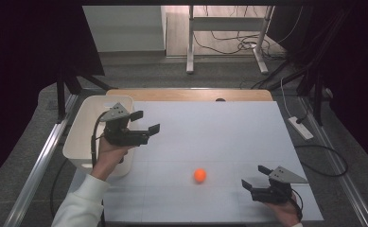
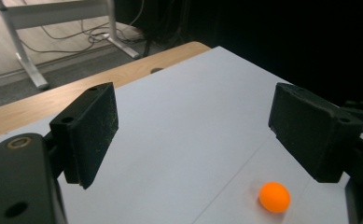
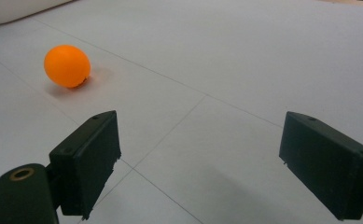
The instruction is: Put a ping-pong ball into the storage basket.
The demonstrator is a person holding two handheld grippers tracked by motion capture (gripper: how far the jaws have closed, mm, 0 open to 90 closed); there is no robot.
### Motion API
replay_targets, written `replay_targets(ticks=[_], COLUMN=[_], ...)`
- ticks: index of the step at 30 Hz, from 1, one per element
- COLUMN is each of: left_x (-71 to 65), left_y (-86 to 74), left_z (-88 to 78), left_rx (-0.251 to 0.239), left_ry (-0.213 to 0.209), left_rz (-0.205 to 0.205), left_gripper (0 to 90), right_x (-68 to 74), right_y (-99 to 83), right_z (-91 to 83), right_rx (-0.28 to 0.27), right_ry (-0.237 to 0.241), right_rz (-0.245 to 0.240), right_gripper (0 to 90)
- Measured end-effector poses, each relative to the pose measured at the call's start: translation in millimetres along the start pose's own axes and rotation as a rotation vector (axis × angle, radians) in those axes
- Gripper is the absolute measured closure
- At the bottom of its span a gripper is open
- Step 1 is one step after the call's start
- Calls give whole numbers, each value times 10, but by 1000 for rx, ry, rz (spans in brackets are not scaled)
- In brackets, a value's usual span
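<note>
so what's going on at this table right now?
A person holds a two-jaw gripper in each hand over a white table. The left gripper is up by the white bin at the table's left edge, jaws open and empty. The right gripper sits low near the front right, also open and empty. An orange ball lies loose on the table between them, closer to the right gripper, touched by neither.
</note>
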State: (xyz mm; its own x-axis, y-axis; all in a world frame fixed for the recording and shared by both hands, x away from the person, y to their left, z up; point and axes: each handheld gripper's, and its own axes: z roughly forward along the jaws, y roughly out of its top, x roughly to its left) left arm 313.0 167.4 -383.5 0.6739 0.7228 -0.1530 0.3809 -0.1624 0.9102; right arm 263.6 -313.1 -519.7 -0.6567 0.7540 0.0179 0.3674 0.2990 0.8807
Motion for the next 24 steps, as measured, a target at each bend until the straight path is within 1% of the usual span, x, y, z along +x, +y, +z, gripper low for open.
replay_targets(ticks=[6,11,15,18,20,21,24], left_x=[-59,-101,-147,-178,-187,-193,-195], left_y=[-15,-40,-64,-103,-122,-153,-187], left_z=[73,79,81,96,106,123,140], left_rx=[26,29,38,52,57,65,71], left_ry=[-19,-31,-46,-57,-59,-50,-53], left_rz=[7,9,19,22,22,30,25], left_gripper=[165,165,164,163,162,162,162], right_x=[4,2,7,2,1,4,5], right_y=[11,9,10,10,11,11,12], right_z=[18,20,16,18,19,25,24], right_rx=[0,0,-4,0,1,1,1], right_ry=[4,4,8,2,2,4,3], right_rz=[-7,-6,-6,-8,-8,-6,-8], right_gripper=[120,121,121,121,121,121,121])
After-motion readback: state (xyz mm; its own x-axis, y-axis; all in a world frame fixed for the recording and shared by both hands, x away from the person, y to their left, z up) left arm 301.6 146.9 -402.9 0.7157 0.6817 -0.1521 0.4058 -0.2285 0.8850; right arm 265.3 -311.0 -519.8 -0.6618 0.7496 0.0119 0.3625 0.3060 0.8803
